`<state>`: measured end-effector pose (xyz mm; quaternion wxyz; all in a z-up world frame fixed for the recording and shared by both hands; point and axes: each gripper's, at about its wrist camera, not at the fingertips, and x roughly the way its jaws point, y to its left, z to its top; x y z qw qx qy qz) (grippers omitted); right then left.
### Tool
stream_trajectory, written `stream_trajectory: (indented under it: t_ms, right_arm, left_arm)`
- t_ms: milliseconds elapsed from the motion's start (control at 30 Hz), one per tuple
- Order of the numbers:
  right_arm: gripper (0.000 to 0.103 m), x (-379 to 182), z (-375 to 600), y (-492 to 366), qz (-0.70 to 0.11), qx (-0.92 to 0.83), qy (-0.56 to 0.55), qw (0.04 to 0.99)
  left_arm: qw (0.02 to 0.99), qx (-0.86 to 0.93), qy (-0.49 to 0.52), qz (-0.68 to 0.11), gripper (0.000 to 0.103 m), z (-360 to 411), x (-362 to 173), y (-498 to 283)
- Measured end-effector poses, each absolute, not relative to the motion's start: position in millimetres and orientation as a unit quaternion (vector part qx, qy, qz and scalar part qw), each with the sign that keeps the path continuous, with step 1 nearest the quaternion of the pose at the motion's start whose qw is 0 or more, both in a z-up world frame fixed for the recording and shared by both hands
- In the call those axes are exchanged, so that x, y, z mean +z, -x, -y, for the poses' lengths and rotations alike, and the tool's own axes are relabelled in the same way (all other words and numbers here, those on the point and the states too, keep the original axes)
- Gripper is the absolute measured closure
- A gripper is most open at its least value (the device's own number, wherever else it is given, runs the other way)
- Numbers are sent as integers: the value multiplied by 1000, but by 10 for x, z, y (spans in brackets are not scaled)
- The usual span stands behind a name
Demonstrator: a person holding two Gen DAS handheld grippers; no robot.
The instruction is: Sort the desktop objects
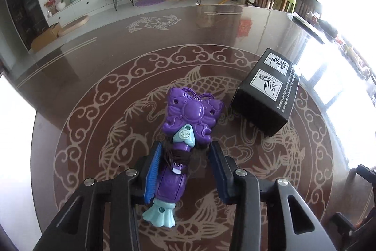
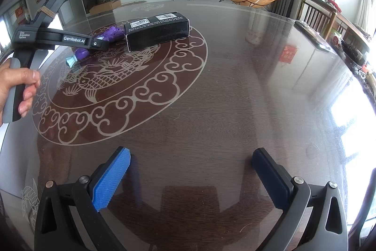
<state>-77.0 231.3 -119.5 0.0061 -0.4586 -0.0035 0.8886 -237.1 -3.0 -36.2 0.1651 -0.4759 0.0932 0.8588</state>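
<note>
A purple butterfly-shaped toy wand [image 1: 193,109] with pale blue trim lies on the dark patterned table [image 1: 94,67], its handle wound with a dark band. My left gripper [image 1: 185,147] is closed in around that handle. The blue left pad lies against it and the right pad meets the dark band. In the right wrist view the left gripper [image 2: 98,42] reaches down over the wand [image 2: 112,33], held by a person's hand [image 2: 18,86]. My right gripper [image 2: 191,157] hangs open over bare table [image 2: 235,86], with nothing between its fingers.
A black cardboard box [image 1: 265,95] with white picture labels lies just right of the wand, also visible as the black box [image 2: 157,35]. Clutter lines the table's far right edge [image 2: 352,48]. Beyond the table are a TV unit, a bench and an orange lounge chair.
</note>
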Motion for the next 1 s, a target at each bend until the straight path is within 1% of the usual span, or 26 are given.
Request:
stream_trajectory:
  t_ms: [100,267,333,400,467,500,533,633,667,700,733,767,800,900,1000]
  right_arm:
    - [0,-1195,-2313,770,4,889,459,6]
    - [0,-1194,-2312,768,4,889,459,6]
    - [0,-1188,-2314,770,4,889,459,6]
    - [0,-1195,-2311,767,4,889,459,6]
    - [0,-1195,-2311,767,4,889,459,6]
    - [0,-1196,-2311,767,4,889,459,6]
    - [0,-1196,-2311,766,4,889,459,6]
    - [0,-1197,-2311,766,4,889,459,6]
    - [0,-1184,-2316,769,4,889,459,6]
    - [0,-1196,-2310,765,4,889,459,6]
    - [0,-1196,-2310,765,4,889,459,6]
    - [0,-1196,-2310,765,4,889,459,6]
    - [0,-1195,-2310,765,4,889,459,6]
    - [0,-1196,-2310,765,4,889,459,6]
    - [0,-1196,-2310,765,3,889,459,6]
  left_arm:
    - [142,867,471,-79,63,225,-386,2076]
    - [124,877,464,-25,63,620,-393,1594]
    - [144,872,467,-22,63,640,-388,1539]
    - [155,869,467,-44,62,569,-351,1571]
    - [160,868,465,-69,48,457,-294,1673]
    - [163,868,463,-78,33,389,-276,1748]
    - [165,867,463,-86,30,330,-268,1844]
    - [171,860,469,-104,30,184,-328,2102]
    - [177,859,467,-109,31,138,-338,2168]
    - [182,860,462,-116,40,93,-343,2218]
    - [183,860,458,-130,64,38,-353,2246]
    - [177,858,459,-149,76,-23,-375,2272]
    - [171,856,459,-163,82,-78,-389,2288]
    - [163,864,450,-160,82,-56,-397,2210]
    - [156,871,450,-120,82,179,-395,1961]
